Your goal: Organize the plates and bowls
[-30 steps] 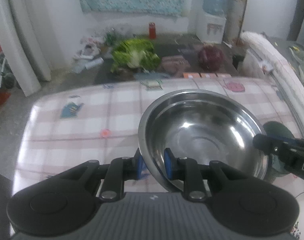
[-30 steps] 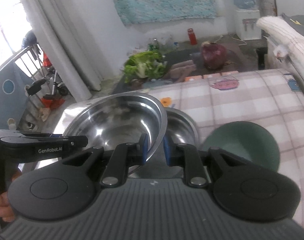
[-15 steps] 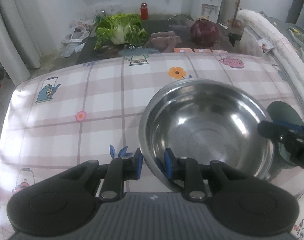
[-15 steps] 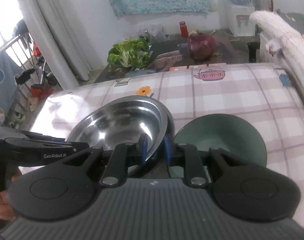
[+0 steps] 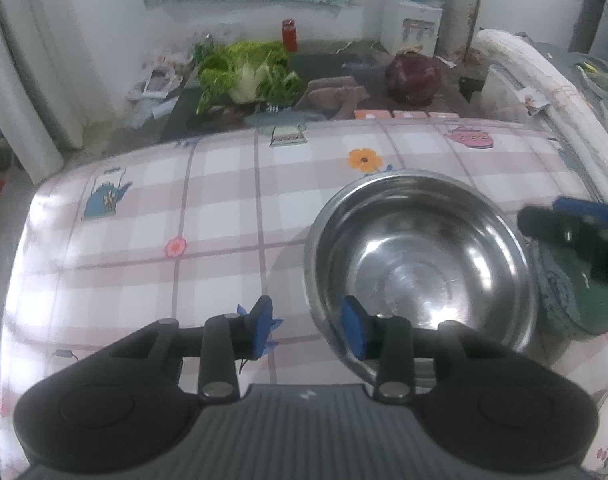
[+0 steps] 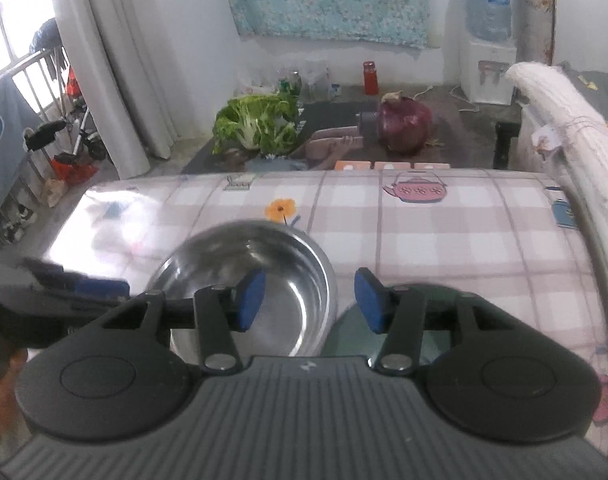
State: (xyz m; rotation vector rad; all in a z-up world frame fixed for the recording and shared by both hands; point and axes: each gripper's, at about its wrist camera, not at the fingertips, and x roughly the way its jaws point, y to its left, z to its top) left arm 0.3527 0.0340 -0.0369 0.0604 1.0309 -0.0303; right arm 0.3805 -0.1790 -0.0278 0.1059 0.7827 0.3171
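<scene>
Steel bowl (image 5: 418,258) resting on the checked surface (image 5: 208,216), right of centre, with the green bowl (image 5: 580,300) just beside it on the right. Left tongs (image 5: 306,330) apart, rim between the blue pads, not gripped. Right tongs (image 6: 308,300) likewise apart, above both bowls. No readable writing anywhere. Only from the right wrist: railing (image 6: 28,68) far left. Cabbage (image 6: 260,126) beyond the far edge.

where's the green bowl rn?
On the checked tablecloth, right beside the steel bowl; low centre-right in the right wrist view, the green bowl sits at the left view's right edge.
</scene>
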